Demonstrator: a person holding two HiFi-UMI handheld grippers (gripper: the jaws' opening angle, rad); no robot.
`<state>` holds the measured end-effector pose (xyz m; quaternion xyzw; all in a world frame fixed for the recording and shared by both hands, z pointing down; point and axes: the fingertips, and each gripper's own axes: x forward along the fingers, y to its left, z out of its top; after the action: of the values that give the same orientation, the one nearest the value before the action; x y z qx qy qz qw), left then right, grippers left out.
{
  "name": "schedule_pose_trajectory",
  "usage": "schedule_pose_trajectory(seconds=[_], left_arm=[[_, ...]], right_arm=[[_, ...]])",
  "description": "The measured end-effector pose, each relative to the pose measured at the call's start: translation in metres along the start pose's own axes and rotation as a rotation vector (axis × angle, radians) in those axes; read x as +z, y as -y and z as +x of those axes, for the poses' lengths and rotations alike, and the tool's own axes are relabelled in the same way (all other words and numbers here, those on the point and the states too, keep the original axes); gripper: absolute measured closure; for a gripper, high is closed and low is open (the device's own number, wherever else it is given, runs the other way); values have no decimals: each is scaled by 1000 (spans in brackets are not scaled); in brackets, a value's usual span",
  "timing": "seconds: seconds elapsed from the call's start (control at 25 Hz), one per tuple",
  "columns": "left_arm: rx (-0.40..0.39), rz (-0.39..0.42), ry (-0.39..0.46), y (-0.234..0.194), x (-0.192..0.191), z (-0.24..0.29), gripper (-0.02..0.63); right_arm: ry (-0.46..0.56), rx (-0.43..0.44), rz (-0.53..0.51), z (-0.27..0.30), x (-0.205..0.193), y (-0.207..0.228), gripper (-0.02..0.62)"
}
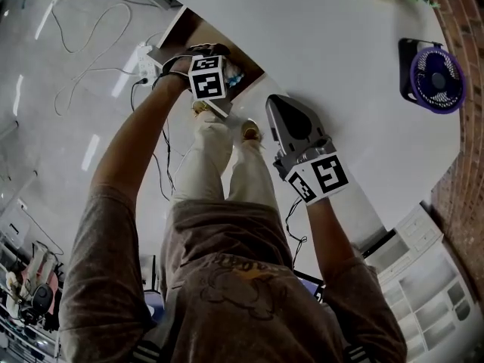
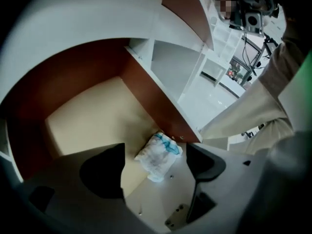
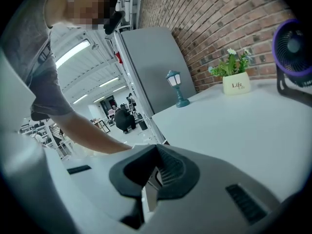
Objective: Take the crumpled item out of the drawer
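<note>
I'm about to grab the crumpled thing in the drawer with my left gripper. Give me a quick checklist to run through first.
1. Drawer open: ok, its pale floor shows.
2. Crumpled item in sight: ok, it lies in the drawer by the brown side wall.
3. Left gripper open: ok, jaws apart, item lined up between them.
4. Jaws low enough to close on the item: cannot tell, depth is unclear.
5. Right gripper out of the way: ok, jaws together, empty, over the white table.
</note>
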<state>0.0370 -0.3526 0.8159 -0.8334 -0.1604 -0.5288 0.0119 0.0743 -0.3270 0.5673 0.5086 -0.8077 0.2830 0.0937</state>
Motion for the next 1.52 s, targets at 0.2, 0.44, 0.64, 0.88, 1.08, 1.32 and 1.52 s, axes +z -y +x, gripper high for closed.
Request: schedule_pose_trajectory(seconds=[0.2,0.44,0.64,0.88,1.08,1.32,1.52], left_arm=[[-42,54,-56,1,-6,22,215],[-101,83,-137,3,-19,41,215],[-113,112,-162,0,-19,50,218],[-131,172,-191,4,-28,58,273],[-136,175,-200,3,-31,62,293],[-143,177,-184,4,-30,61,373],[-134,136,-185,1,-33,55,420]], right_arm=[[-4,-7,17,1,-3,-1,598],[-1,-9,37,6,-5,-1,598],[-10,-21,43,5,-8,3,598],[-10,-42,52,1,-10,9,598],[-11,-48,56,3,-12,11,598],[-15,-51,61,3,-15,12,598],[-15,-49,59,3,-16,8,598]])
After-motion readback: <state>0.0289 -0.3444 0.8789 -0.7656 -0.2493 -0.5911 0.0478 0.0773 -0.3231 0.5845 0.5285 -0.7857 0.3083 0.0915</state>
